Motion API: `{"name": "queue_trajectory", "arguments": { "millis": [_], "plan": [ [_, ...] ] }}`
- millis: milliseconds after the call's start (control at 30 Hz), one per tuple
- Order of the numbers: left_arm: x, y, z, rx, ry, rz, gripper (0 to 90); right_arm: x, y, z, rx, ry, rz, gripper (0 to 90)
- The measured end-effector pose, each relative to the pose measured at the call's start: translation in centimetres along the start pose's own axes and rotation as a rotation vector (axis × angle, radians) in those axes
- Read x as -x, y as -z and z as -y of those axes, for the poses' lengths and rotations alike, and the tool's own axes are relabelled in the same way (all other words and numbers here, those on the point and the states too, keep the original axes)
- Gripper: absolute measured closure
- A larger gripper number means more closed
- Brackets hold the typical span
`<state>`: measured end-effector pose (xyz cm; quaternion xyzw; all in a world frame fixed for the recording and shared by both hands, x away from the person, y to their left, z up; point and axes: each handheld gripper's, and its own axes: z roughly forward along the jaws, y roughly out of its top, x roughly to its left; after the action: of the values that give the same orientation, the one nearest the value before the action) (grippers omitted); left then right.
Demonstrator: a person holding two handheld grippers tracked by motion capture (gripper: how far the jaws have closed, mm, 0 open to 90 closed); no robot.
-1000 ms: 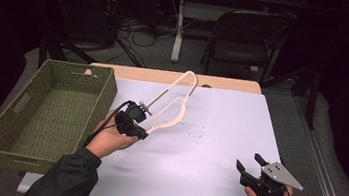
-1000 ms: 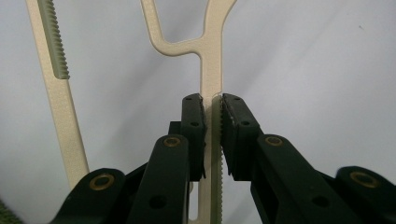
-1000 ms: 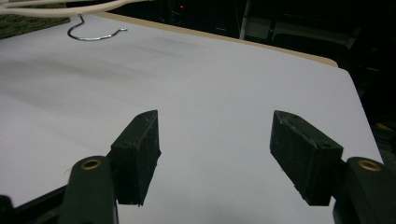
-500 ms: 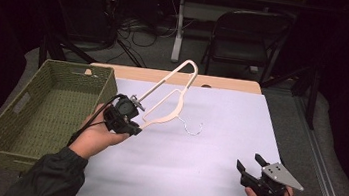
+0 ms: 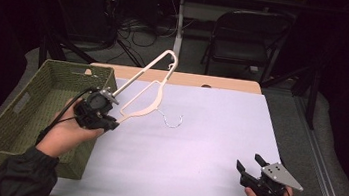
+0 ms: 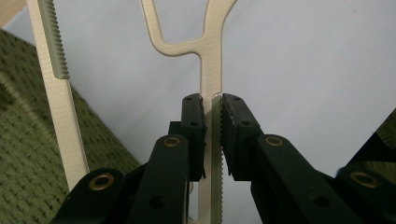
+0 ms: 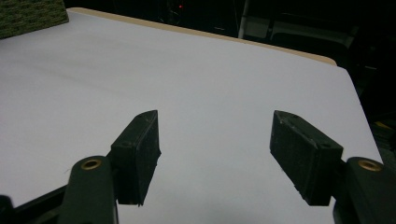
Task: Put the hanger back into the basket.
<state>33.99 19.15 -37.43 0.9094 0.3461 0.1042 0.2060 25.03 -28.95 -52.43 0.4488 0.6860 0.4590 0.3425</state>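
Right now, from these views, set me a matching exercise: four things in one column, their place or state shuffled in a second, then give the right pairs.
Things:
1. left gripper
2. right gripper
3. woven basket
4. metal hook

Places or states:
A. lies loose on the white table cover
B. jaws apart, nothing between them
C. stands at the table's left side
D. jaws shut on the cream hanger

Pairs: 1-D, 2-B, 3-C, 4-A

Hanger (image 6: 211, 70) cut off by top edge
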Motion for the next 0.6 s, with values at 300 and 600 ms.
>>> {"name": "queue_trajectory", "arguments": {
  "millis": [300, 600],
  "plan": [
    [-2.4, 2.0, 2.6, 0.024, 0.079, -0.031, 80.1, -0.1, -0.1, 0.0, -0.002, 0.000, -0.001, 32.9],
    [-4.7, 2.1, 4.7, 0.151, 0.248, 0.066, 80.1, -0.2, 0.0, 0.0, -0.014, 0.005, -0.004, 33.0]
  ]
}}
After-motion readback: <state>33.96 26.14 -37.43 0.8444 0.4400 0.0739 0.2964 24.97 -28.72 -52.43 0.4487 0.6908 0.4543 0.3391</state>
